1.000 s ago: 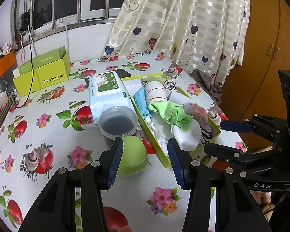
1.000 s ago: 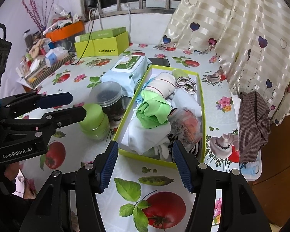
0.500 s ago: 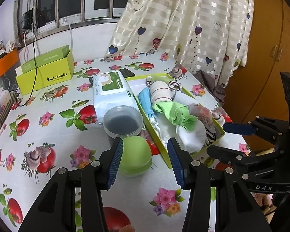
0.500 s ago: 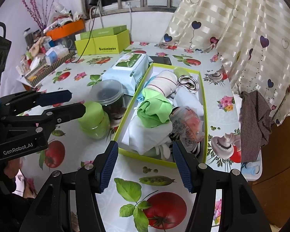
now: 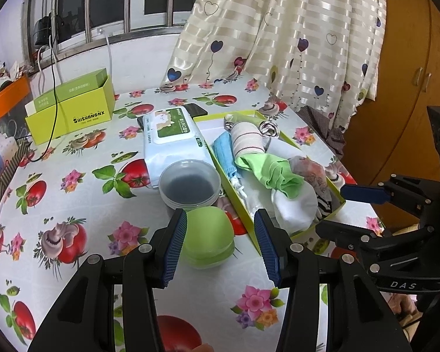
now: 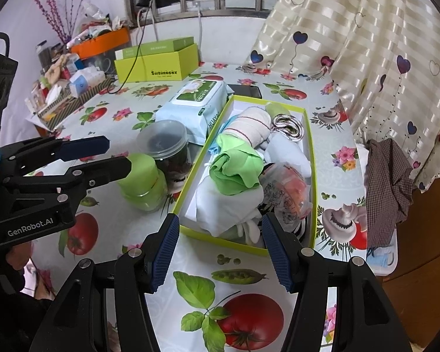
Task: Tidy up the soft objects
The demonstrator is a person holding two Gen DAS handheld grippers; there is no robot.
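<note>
Fruit-print table (image 5: pixel 73 205), curtained window behind: soft goods mostly boxed.
Green box (image 6: pixel 313 176) holds rolled cloths (image 6: pixel 237 170), piled loose; checked cloth (image 6: pixel 387 182) hangs off table edge, unsorted. Left gripper (image 5: pixel 220 243) and right gripper (image 6: pixel 220 246) hover, fingers apart, empty. Tidying likely remains.

Grippers: two, left gripper (image 5: pixel 220 245) and right gripper (image 6: pixel 220 249), each with jaws apart
Green trays: one, the lime tray (image 6: pixel 313 176) of soft things
Green cloths: one (image 6: pixel 234 170)
White cloths: one (image 6: pixel 220 205)
Striped rolls: one (image 6: pixel 248 124)
Wet-wipe packs: one (image 5: pixel 173 138)
Clear lidded tubs: one (image 5: pixel 189 183)
Green round containers: one (image 5: pixel 208 233)
Lime cardboard boxes: one (image 5: pixel 70 108)
Phones: one (image 6: pixel 246 90)
</note>
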